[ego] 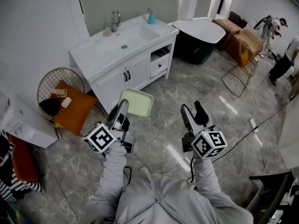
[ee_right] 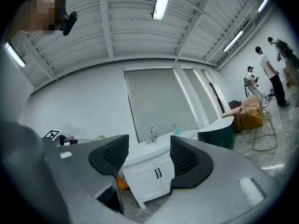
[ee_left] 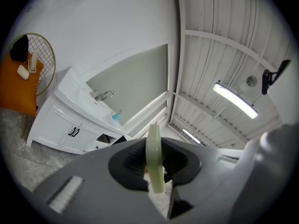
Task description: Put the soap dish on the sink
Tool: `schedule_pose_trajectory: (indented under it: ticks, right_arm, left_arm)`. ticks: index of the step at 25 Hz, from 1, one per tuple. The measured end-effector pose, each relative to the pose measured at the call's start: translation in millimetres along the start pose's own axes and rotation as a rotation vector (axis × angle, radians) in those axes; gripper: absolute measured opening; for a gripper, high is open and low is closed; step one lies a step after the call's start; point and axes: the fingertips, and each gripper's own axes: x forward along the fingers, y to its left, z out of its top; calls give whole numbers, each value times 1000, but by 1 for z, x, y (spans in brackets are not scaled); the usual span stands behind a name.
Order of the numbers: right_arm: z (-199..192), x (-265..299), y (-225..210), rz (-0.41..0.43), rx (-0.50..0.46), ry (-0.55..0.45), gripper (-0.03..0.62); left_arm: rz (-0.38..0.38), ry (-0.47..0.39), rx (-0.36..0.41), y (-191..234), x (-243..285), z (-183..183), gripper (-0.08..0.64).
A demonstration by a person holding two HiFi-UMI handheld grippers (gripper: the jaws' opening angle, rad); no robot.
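A pale green soap dish (ego: 138,102) is held over the grey marble floor in front of the white vanity. My left gripper (ego: 122,105) is shut on its near edge. In the left gripper view the soap dish (ee_left: 154,158) stands edge-on, pinched between the dark pads of my left gripper (ee_left: 154,167). The sink (ego: 108,50) is a white countertop basin with a chrome faucet (ego: 115,20), lying ahead and to the upper left. My right gripper (ego: 194,110) is open and holds nothing. In the right gripper view the right gripper (ee_right: 148,156) frames the vanity (ee_right: 152,174) between its pads.
A blue pump bottle (ego: 151,17) and a small pink item (ego: 107,31) stand on the counter. A gold wire chair with an orange cushion (ego: 70,107) is to the left. A dark tub (ego: 200,38), another wire chair (ego: 240,73), boxes and people (ego: 282,55) are at the right.
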Motion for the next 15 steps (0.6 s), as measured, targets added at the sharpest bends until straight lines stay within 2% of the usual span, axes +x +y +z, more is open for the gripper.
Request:
schedule_pose_trajectory:
  ticks: [7, 11, 15]
  right_arm:
    - [0, 12, 6, 12, 28, -16, 276]
    - [-5, 21, 10, 4, 23, -8, 276]
    - [-13, 34, 16, -10, 19, 1, 276]
  left_arm:
    - [-16, 3, -56, 10, 5, 2, 110]
    - [-4, -2, -36, 26, 6, 12, 109]
    - [-10, 12, -54, 43, 12, 17, 107]
